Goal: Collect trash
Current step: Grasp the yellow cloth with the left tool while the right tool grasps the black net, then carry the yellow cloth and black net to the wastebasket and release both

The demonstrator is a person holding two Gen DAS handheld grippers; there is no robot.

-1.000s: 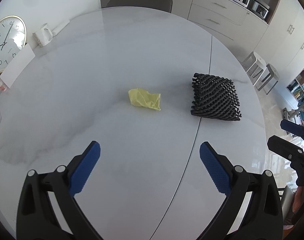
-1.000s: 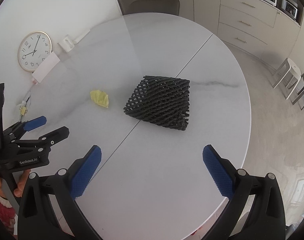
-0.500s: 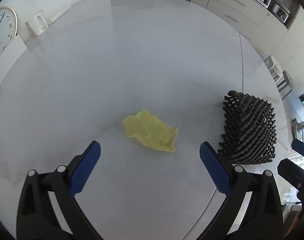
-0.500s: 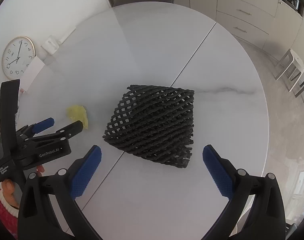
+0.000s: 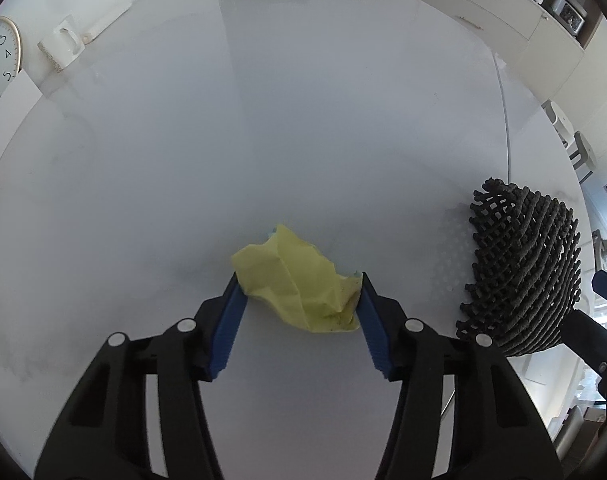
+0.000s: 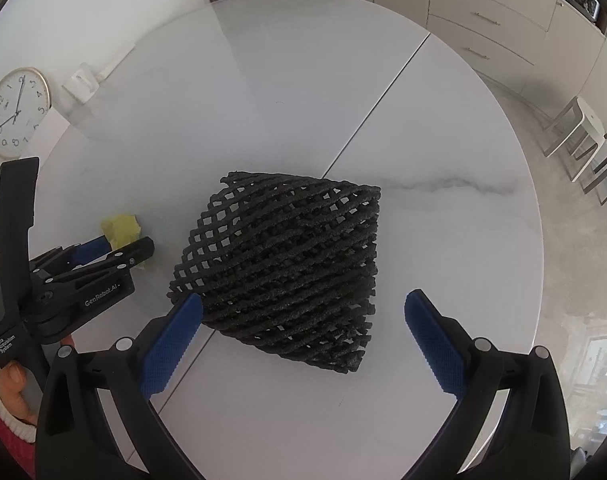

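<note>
White table [image 5: 303, 120], yellow wad [image 6: 119, 229] half hidden

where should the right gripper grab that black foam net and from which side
Grip the black foam net across its near, wider end, coming down from above. It lies flat on the table and squashes easily. The open right gripper already straddles that end, one pad at its left edge and the other clear of its right.
</note>
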